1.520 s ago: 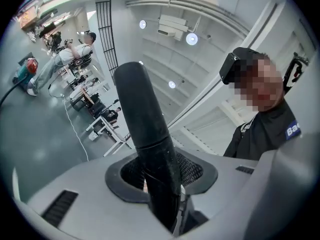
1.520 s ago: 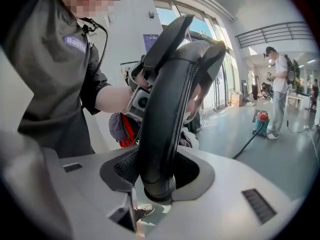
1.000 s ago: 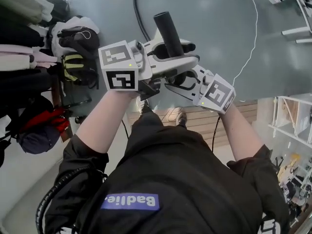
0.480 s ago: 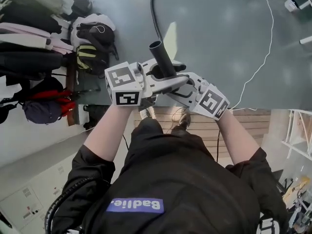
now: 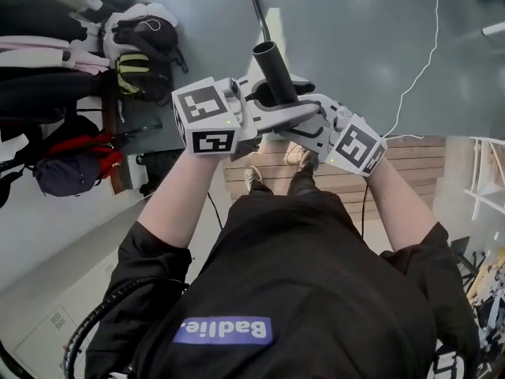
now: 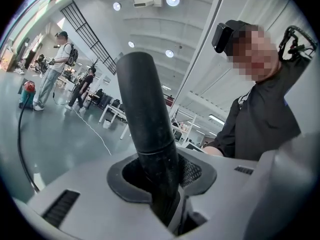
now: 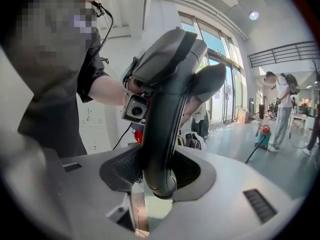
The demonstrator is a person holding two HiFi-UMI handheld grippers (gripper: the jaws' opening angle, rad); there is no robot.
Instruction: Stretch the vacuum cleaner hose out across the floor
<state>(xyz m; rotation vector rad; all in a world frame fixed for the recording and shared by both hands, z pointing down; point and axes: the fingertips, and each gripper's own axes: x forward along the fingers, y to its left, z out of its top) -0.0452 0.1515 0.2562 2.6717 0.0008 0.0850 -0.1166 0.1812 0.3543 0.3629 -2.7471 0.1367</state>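
The vacuum's black rigid tube [image 5: 274, 69] sticks up between my two grippers, which are held close together at chest height. My left gripper [image 5: 268, 110] is shut on the tube [image 6: 145, 114], which fills the gap between its jaws [image 6: 165, 184]. My right gripper [image 5: 306, 129] is shut on the curved dark handle [image 7: 170, 99] of the same piece, its pads pressed on the handle's lower end [image 7: 155, 179]. A thin black hose [image 5: 256, 6] runs away over the grey floor towards a small red vacuum cleaner [image 6: 28, 87], which also shows far off in the right gripper view [image 7: 263, 130].
Bags and dark clothing [image 5: 142, 54] are piled along the left wall. A white cable [image 5: 426, 46] trails over the floor at the right. A wooden pallet [image 5: 402, 164] lies under the person's feet. People [image 6: 55, 64] stand far down the hall beside white tables.
Both grippers keep hold of the tube and handle. The person has stepped along, so the bags and the floor have shifted in the head view.
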